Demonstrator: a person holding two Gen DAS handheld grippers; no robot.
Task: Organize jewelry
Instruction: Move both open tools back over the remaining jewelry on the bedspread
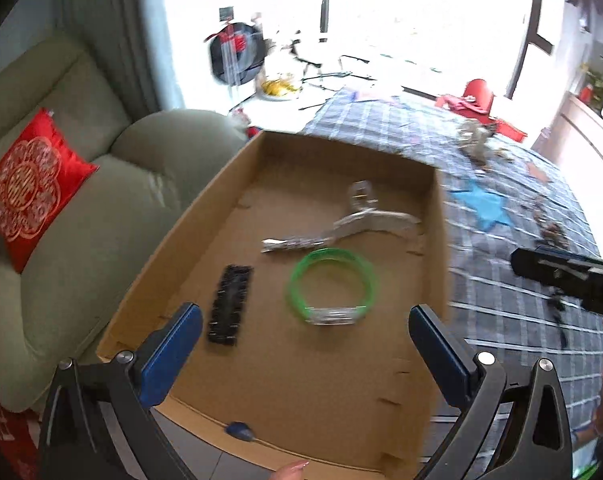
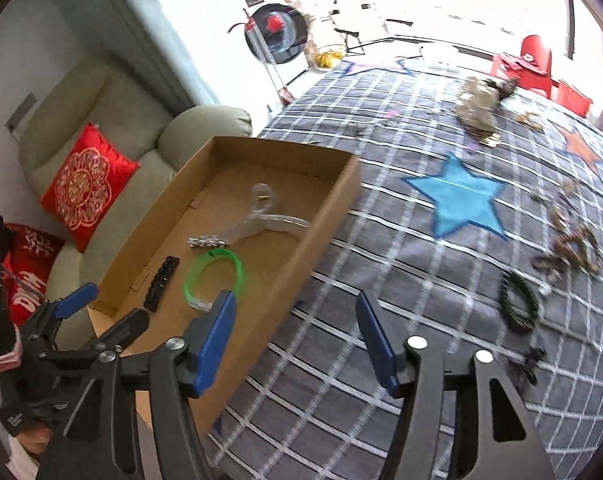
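A shallow cardboard box lies at the bed's left edge. Inside it lie a green bangle, a black hair clip, a silver clip and a clear hair claw. My left gripper is open and empty above the box's near end. My right gripper is open and empty above the box's right wall and the bedspread; its body shows in the left wrist view. A black bracelet and brown bead strands lie on the bed at right.
The checked bedspread with a blue star carries more scattered jewelry, a small black clip and a gold-beige heap. A green sofa with a red cushion stands left of the box. Red items sit at the far right.
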